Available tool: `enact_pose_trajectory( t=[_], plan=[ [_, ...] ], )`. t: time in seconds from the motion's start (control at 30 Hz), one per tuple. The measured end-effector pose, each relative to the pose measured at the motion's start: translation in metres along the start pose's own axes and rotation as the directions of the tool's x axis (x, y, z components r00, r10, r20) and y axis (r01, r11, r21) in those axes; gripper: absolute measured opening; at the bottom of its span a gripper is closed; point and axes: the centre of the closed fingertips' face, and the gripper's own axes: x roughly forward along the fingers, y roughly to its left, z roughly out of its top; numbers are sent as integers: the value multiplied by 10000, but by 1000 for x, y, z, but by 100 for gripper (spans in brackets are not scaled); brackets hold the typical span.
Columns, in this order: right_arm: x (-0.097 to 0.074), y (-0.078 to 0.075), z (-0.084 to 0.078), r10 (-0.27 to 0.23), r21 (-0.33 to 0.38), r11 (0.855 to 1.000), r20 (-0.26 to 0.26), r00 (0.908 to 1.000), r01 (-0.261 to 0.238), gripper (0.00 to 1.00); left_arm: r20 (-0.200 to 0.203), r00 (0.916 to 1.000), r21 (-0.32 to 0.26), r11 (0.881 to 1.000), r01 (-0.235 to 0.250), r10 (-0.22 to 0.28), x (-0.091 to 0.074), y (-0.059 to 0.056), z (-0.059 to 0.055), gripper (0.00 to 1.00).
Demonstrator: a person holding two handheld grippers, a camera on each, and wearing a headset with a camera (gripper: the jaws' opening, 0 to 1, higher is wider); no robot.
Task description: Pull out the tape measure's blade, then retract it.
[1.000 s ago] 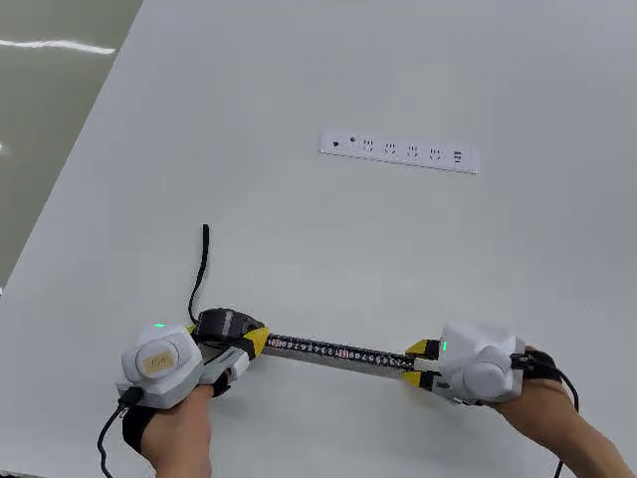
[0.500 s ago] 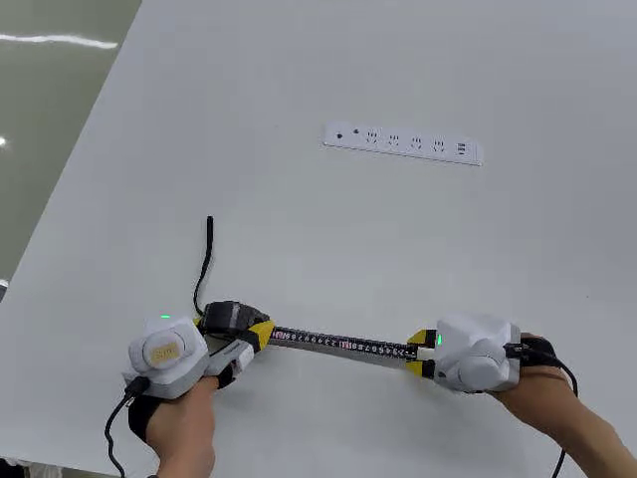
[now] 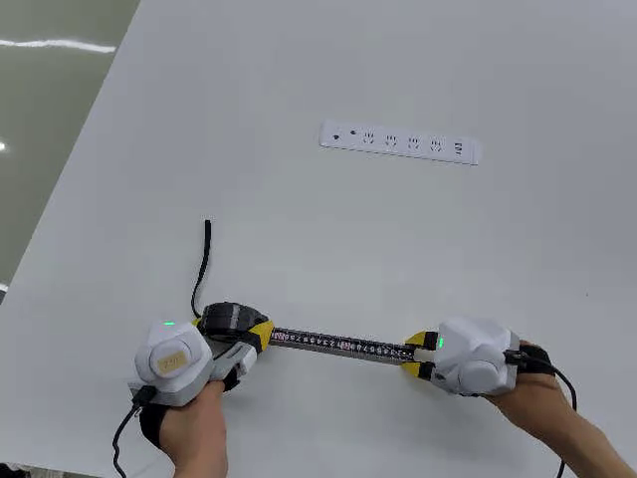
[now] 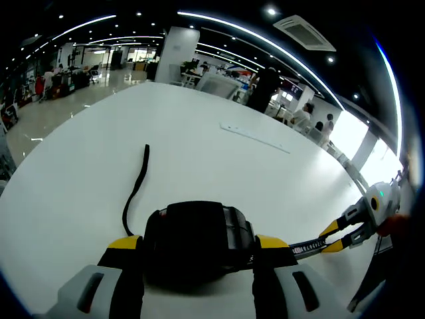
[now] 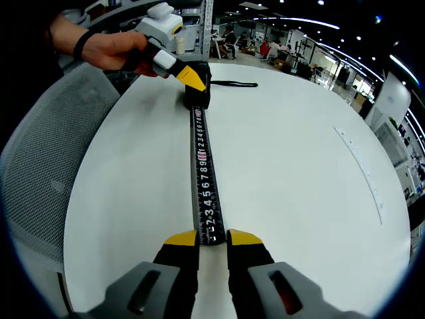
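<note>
A black tape measure case [image 3: 229, 321] [image 4: 198, 240] lies on the white table near its front edge, with my left gripper [image 3: 249, 340] [image 4: 198, 247] shut on it. Its black wrist strap [image 3: 202, 262] [image 4: 136, 185] trails away across the table. The dark blade [image 3: 338, 347] [image 5: 202, 174] with white numbers runs straight out to the right. My right gripper [image 3: 414, 355] [image 5: 212, 239] is shut on the blade's end, about a forearm's length from the case [image 5: 197, 92].
A white power strip [image 3: 398, 142] [image 4: 255, 137] [image 5: 362, 171] lies farther back on the table [image 3: 299, 219]. The table's left edge [image 3: 70, 169] drops to a grey-green floor. A grey mesh chair [image 5: 46, 166] stands beside the table in the right gripper view.
The right gripper has drifted slightly left toward the case, so the drawn-out blade looks a little shorter. The left gripper still holds the case in about the same place.
</note>
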Motion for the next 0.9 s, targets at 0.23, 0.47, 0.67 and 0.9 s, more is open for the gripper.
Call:
enact_pose_trajectory(
  t=[0.23,0.47,0.67,0.9],
  plan=[
    [-2,-2,-2,-242,-29,9997,254,9994,243,16,200,9971,1428,9869,-750,728,4,-1,5,66],
    [0,0,-1,-135,236,9996,589,9982,122,15,309,9967,1630,9835,-788,747,5,1,5,66],
    [0,0,0,-153,506,9986,721,9973,117,15,283,9970,1911,9786,-761,721,4,1,6,65],
    [9,5,12,-36,522,9986,1090,9940,-21,14,-35,9976,2066,9761,-673,695,4,3,5,63]
  ],
)
